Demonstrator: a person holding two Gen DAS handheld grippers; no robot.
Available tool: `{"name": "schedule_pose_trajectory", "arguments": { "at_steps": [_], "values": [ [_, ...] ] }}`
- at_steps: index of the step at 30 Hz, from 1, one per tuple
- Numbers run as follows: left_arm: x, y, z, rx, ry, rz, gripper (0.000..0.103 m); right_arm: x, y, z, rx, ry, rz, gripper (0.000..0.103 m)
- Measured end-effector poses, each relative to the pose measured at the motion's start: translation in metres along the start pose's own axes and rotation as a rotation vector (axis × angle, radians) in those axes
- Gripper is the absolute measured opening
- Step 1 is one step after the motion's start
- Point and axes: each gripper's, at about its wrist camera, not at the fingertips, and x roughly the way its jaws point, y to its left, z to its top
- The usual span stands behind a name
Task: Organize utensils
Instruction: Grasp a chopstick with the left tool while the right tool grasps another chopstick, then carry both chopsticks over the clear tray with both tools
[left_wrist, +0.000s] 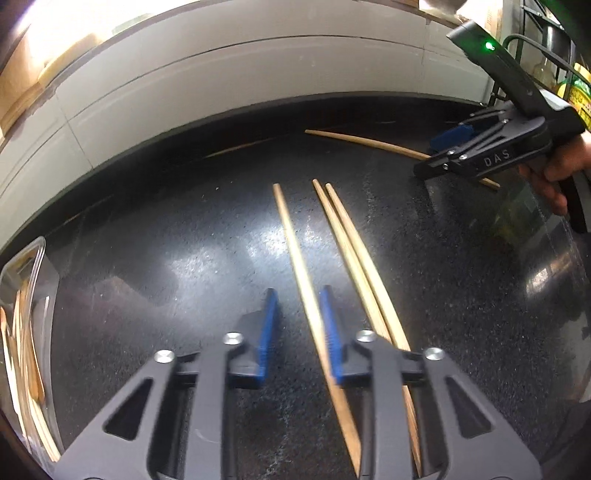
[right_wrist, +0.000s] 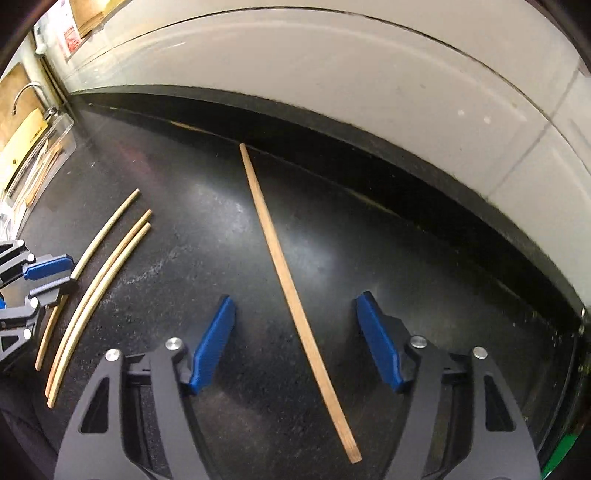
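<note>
Left gripper (left_wrist: 295, 325) is straddling one wooden chopstick (left_wrist: 295, 251), pads not visibly gripping. Right gripper (right_wrist: 295, 343) is gaping around another chopstick (right_wrist: 280, 266). Probably light, stiff, slippery: pinch mid-shaft.

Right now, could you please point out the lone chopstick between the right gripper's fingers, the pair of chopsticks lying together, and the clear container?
Lone chopstick (right_wrist: 284, 280): right wrist view, middle of its shaft.
Pair of chopsticks (left_wrist: 351, 236): left wrist view, mid-length of the two shafts.
Clear container (left_wrist: 37, 254): left wrist view, its transparent rim.

Four chopsticks (right_wrist: 299, 306) on counter (right_wrist: 406, 266); two grippers (right_wrist: 295, 343).
</note>
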Motion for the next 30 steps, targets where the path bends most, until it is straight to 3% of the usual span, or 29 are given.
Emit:
{"name": "schedule_pose_trajectory", "arguments": {
  "at_steps": [1, 2, 5, 9, 13, 21, 30],
  "values": [
    [0.000, -0.001, 0.002, 0.006, 0.003, 0.001, 0.009, -0.001, 0.002, 0.001, -0.005, -0.007, 0.006, 0.020],
    [0.000, -0.002, 0.003, 0.012, 0.007, 0.005, 0.009, -0.002, 0.005, 0.003, -0.008, -0.006, 0.010, 0.011],
    [0.003, -0.003, 0.009, 0.011, 0.030, 0.002, 0.007, -0.002, 0.017, 0.008, 0.006, 0.028, 0.017, 0.009],
    [0.008, 0.008, 0.020, -0.064, 0.086, -0.009, 0.006, -0.006, 0.034, 0.005, 0.079, 0.054, 0.046, 0.007],
    [-0.006, 0.021, 0.035, -0.096, 0.065, 0.012, 0.006, -0.037, 0.051, 0.001, 0.151, 0.009, 0.040, 0.007],
    [-0.072, 0.029, 0.053, -0.144, 0.017, 0.024, 0.006, -0.121, 0.101, -0.014, 0.242, -0.109, 0.000, 0.007],
    [-0.149, 0.047, 0.034, -0.227, -0.004, 0.029, 0.006, -0.182, 0.175, -0.041, 0.264, -0.155, 0.037, 0.007]
  ]
}}
